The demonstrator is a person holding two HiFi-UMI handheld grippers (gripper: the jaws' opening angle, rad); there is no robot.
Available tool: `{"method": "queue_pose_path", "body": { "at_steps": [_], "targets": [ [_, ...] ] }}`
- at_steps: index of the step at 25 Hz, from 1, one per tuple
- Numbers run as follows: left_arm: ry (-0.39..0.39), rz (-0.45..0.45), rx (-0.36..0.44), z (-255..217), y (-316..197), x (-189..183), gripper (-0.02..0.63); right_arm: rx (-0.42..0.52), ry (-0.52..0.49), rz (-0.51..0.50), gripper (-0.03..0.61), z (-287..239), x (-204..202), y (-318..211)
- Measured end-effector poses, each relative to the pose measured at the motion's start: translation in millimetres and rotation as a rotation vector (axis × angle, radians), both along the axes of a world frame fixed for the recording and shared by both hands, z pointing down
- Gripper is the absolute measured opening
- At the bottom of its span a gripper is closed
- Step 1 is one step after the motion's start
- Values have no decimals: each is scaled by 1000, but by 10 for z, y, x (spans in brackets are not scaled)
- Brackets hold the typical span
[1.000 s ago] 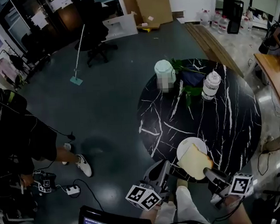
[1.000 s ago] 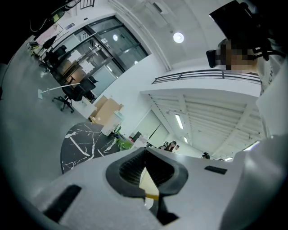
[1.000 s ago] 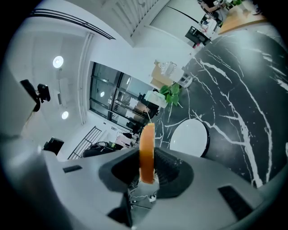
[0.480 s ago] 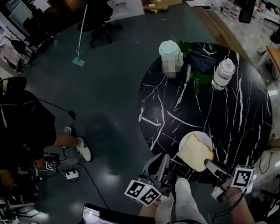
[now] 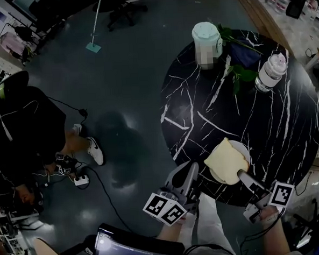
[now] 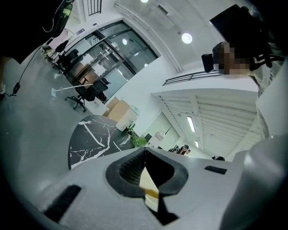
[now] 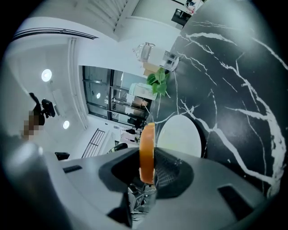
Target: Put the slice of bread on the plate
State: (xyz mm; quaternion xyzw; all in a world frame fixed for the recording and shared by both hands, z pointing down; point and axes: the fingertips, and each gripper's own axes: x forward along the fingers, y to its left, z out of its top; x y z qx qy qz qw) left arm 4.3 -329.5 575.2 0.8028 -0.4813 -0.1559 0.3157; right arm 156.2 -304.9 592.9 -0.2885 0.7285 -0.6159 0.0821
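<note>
Holding slice of bread (image 5: 225, 160) clamped in right hand-held gripper (image 5: 241, 173) just above plate (image 5: 244, 147) | left hand-held gripper (image 5: 190, 172) jaws together, empty | remaining, likely: lower, release

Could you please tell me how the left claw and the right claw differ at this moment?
The right claw is clamped on the slice of bread, gripping it edge-on, whereas the left claw has its jaws together on nothing. The right claw reaches in over the table to the plate; the left claw sits to the bread's left, short of it. Both are grey and carry a marker cube.
</note>
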Motion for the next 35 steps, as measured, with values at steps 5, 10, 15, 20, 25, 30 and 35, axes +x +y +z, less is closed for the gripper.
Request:
{"method": "queue_pose_path", "body": {
  "at_steps": [5,10,15,20,25,30,35],
  "targets": [
    [8,-13,-3,40,-47,-46,8,-30,-5,-2,91,100,-13,-53],
    [17,-18,-16,71,-20,-89,8,-53,-48,39,91,49,76,-25],
    [31,-10,-32,123,-19,-44,8,-74,-21,50,91,181,198,20],
    [34,15,-29,109,-12,48,8,-86,50,59,91,279,197,12],
    [36,27,-32,87,10,78,8,37,350,-2,94,279,237,-17],
    [47,26,-27,43,34,56,8,122,541,-45,121,283,269,0],
    [56,26,-19,-10,89,5,8,129,604,-49,162,294,310,48]
  ]
}}
